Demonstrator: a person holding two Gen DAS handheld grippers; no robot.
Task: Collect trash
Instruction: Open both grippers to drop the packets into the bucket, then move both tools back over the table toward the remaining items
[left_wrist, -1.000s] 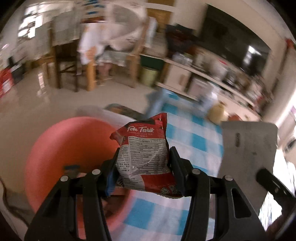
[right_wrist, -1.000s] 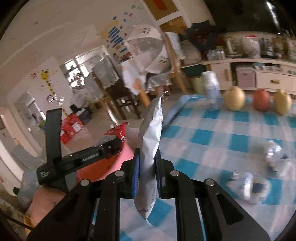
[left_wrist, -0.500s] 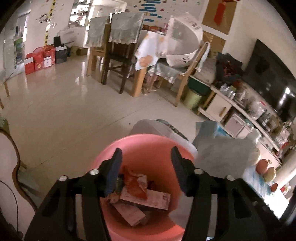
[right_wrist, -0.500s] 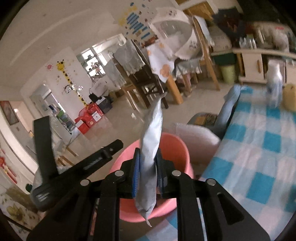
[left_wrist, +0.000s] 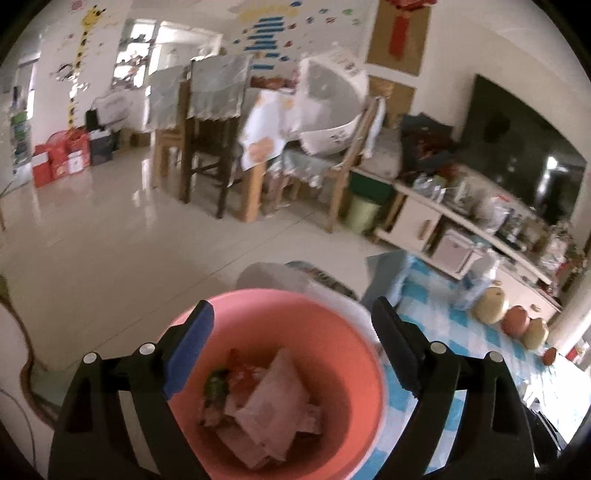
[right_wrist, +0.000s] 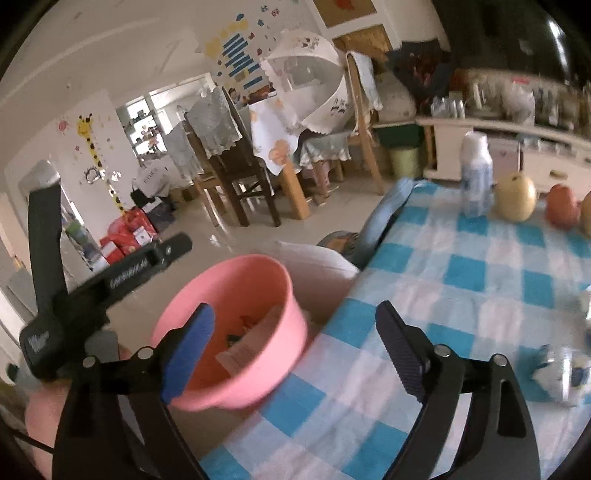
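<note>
A pink bucket (left_wrist: 332, 325) stands beside the table's near-left corner and holds a pile of wrappers (left_wrist: 269, 410), a silver packet on top. My left gripper (left_wrist: 291, 328) hangs over the bucket, its jaws opening wide with nothing between them. In the right wrist view the same pink bucket (right_wrist: 266, 284) sits low left. My right gripper (right_wrist: 295, 332) is above its rim and the table edge, its jaws opening too, with no packet in them. The left gripper's body (right_wrist: 122, 273) shows at the left. Crumpled plastic trash (right_wrist: 561, 373) lies on the checked tablecloth (right_wrist: 461, 273).
A white bottle (right_wrist: 476, 173) and round fruits (right_wrist: 515, 197) stand at the table's far edge. A white bag (right_wrist: 317, 266) and a blue chair sit behind the bucket. Dining chairs (left_wrist: 210, 147), a green bin (left_wrist: 364, 214) and a TV cabinet lie across the tiled floor.
The left gripper swung from the table to over the bucket and let go of the red tea packet. The right gripper opened and its silver packet now lies in the bucket.
</note>
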